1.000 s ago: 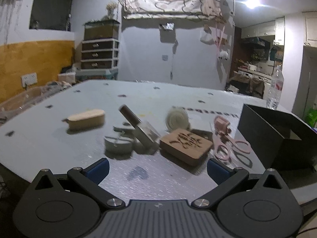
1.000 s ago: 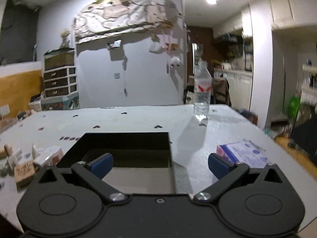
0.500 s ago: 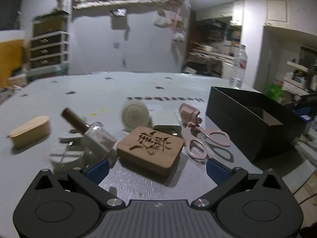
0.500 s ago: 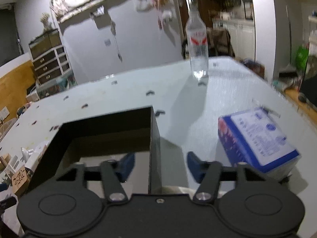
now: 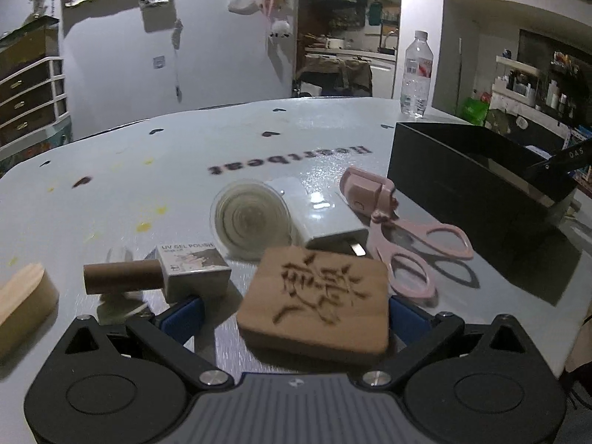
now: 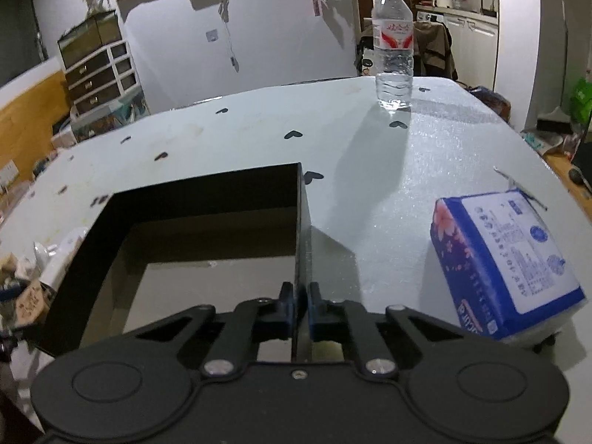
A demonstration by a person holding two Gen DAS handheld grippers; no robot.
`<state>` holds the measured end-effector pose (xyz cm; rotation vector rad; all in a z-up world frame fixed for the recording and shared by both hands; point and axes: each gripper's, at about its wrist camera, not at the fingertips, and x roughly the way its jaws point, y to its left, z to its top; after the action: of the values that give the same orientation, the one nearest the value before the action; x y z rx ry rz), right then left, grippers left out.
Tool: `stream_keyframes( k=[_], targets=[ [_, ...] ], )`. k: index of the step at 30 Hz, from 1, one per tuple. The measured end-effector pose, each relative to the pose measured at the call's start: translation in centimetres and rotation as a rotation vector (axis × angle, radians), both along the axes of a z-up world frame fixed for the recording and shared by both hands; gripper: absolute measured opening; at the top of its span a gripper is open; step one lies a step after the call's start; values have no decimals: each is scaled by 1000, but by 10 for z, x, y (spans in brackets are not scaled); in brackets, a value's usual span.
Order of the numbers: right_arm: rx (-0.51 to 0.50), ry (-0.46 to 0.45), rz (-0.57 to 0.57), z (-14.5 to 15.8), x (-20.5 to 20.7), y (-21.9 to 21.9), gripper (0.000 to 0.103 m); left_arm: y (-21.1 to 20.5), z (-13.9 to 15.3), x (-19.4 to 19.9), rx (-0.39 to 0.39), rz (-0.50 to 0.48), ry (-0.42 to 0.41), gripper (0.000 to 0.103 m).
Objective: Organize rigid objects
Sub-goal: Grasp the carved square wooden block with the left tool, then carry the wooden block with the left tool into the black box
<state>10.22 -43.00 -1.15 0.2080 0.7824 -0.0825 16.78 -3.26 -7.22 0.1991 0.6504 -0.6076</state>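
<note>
My left gripper (image 5: 296,318) is open low over the table, and the carved wooden block (image 5: 314,299) lies between its blue pads (image 5: 185,314), untouched on the left side. Behind the block lie pink scissors (image 5: 418,244), a white box (image 5: 318,214), a round clear disc (image 5: 251,222) and a gel polish bottle (image 5: 192,270) with a brown cap. A pale wooden piece (image 5: 22,296) sits at far left. My right gripper (image 6: 301,296) is closing tight on the right wall of the open black box (image 6: 207,229), pads pressing both faces. That black box (image 5: 473,177) stands right of the scissors.
A water bottle (image 6: 394,55) stands at the table's far edge. A blue tissue pack (image 6: 510,259) lies right of the black box, close to the right table edge. Drawers and kitchen shelves are beyond the table.
The left gripper swung right and came down close, so the wooden block now lies between its pads. The right gripper went from wide open to shut on the box's right wall.
</note>
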Motion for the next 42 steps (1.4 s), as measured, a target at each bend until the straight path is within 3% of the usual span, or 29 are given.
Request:
stream_keyframes(
  k=[4,8,12,16,23,31,36,42],
  targets=[
    [-34,-1,23,0,1,1,7,-15,2,8,45,-46,0,96],
    [-45,10,24,2,4,3,6,-22,8,10,58,-56,25,80],
    [-51,20,22,4,6,4,6,-22,12,6,83,-34,53,80],
    [-62,21,24,3,6,6,5,-17,14,-1,80,50,71,80],
    [-66,25,-2,4,6,9,4,-2,37,-6,-114,230,203,79],
    [-59,-3,-30,1,-2,12,4,-56,88,-8,-372,181,260,79],
    [-41,-14,-56,1,-5,11,4,-127,96,6,-423,138,296,79],
    [-50,-16,-65,1,-6,14,4,-205,80,36,-401,181,395,79]
  ],
)
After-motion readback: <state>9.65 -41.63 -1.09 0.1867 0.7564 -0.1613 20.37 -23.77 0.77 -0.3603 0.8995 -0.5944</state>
